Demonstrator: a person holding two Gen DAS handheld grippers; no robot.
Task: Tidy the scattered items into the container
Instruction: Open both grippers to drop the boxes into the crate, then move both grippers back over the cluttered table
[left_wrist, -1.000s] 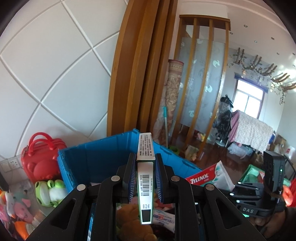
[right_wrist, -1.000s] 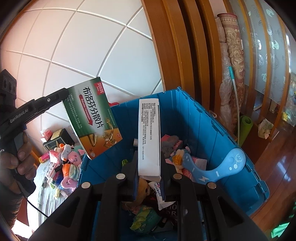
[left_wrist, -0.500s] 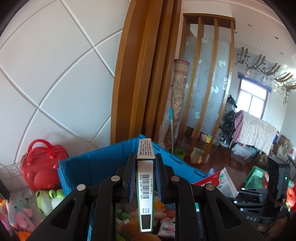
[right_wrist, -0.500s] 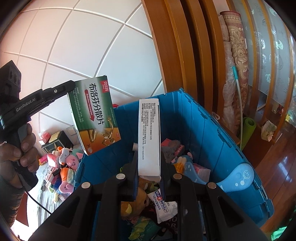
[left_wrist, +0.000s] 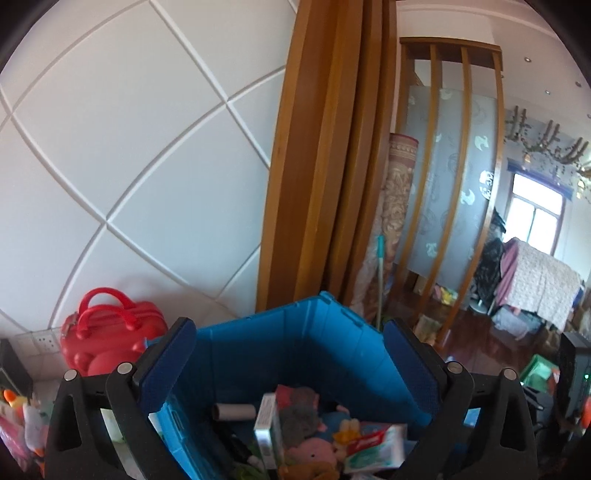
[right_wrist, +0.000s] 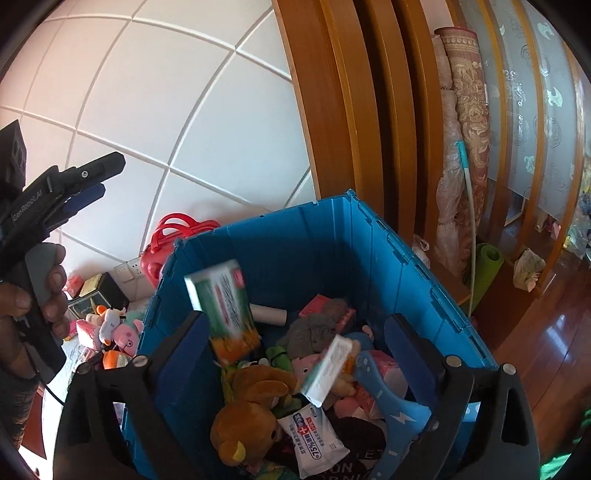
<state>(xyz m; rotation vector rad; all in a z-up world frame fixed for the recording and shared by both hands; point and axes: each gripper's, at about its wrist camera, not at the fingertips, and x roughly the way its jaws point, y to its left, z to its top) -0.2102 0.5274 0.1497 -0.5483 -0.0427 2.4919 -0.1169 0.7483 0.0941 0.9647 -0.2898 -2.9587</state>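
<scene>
Hovering over the open blue plastic crate (right_wrist: 388, 258), both sets of jaws are seen spread wide, having just been opening, and nothing is gripped between them. Between the jaws of the right gripper (right_wrist: 297, 341) a green-and-white cardboard medicine box (right_wrist: 229, 306) (motion-blurred) and a slim white carton (right_wrist: 327, 369) are caught inside the crate, above a brown plush bear (right_wrist: 247, 424) and a wet-wipe pack (right_wrist: 312, 439). Below the left gripper (left_wrist: 288, 360), released as well, the green box (left_wrist: 267, 424) is seen among the toys.
</scene>
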